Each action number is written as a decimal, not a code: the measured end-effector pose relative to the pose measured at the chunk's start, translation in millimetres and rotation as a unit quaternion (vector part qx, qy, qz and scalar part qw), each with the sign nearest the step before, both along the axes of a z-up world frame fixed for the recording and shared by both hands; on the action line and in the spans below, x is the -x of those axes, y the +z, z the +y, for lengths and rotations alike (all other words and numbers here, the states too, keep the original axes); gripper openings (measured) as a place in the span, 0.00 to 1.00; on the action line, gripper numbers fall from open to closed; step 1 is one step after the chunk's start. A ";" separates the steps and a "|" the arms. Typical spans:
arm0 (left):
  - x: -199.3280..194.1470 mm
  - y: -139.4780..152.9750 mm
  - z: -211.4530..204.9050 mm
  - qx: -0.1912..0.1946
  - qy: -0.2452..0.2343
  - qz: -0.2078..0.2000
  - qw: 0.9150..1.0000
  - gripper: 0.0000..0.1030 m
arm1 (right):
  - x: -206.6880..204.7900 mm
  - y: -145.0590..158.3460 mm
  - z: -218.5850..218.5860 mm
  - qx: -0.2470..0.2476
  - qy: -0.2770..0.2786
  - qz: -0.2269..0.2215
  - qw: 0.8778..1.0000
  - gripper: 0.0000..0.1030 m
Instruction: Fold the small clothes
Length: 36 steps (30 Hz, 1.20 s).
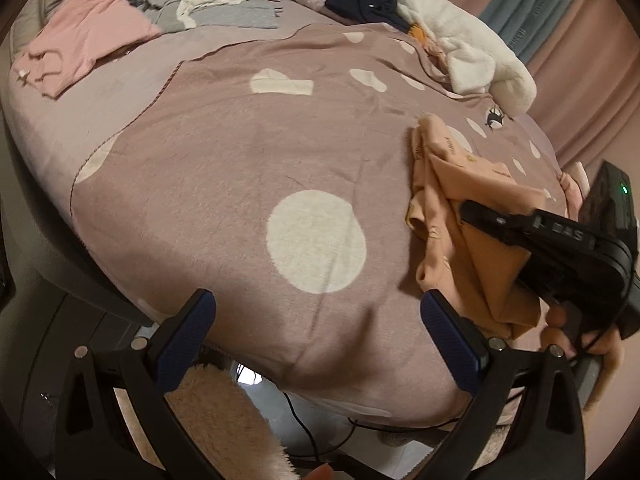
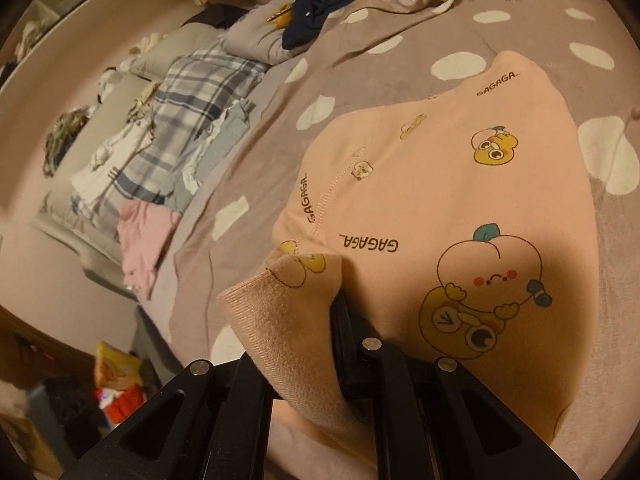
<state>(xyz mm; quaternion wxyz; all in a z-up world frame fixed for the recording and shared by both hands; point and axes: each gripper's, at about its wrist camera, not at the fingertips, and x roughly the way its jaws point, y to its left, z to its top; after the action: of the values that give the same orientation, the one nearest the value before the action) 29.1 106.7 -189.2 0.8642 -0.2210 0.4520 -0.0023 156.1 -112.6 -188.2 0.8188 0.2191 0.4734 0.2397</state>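
The right hand-held gripper [image 2: 320, 316] is clamped on the ribbed hem of a peach cartoon-print garment [image 2: 460, 200], the rest trailing ahead of it across the dotted blanket [image 1: 240, 160], apparently to spread it for folding. To its left, the left hand-held gripper [image 1: 316, 316] hovers wide and empty, seemingly ready to take another edge.

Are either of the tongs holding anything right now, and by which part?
The right tongs are shut on the peach printed garment, pinching its ribbed hem edge. The left tongs are open and hold nothing.
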 end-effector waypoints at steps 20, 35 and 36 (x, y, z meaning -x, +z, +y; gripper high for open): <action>10.2 21.3 -12.5 -0.001 -0.027 -0.053 0.998 0.99 | 18.9 13.1 22.7 -0.078 0.098 0.022 0.992 0.39; 29.8 48.4 -22.7 0.016 -0.041 -0.104 0.994 0.99 | 76.7 69.6 -7.2 -0.124 0.107 -0.062 0.985 0.84; 30.9 50.9 -25.6 0.016 -0.050 -0.110 0.993 0.99 | 79.7 69.3 -14.7 -0.114 0.090 -0.065 0.987 0.89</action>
<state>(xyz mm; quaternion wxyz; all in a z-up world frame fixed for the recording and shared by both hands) -1.8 81.0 -138.4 0.9039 -0.2107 0.3642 -0.0768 76.3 -127.3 -118.9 0.7929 0.2514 0.4062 0.3782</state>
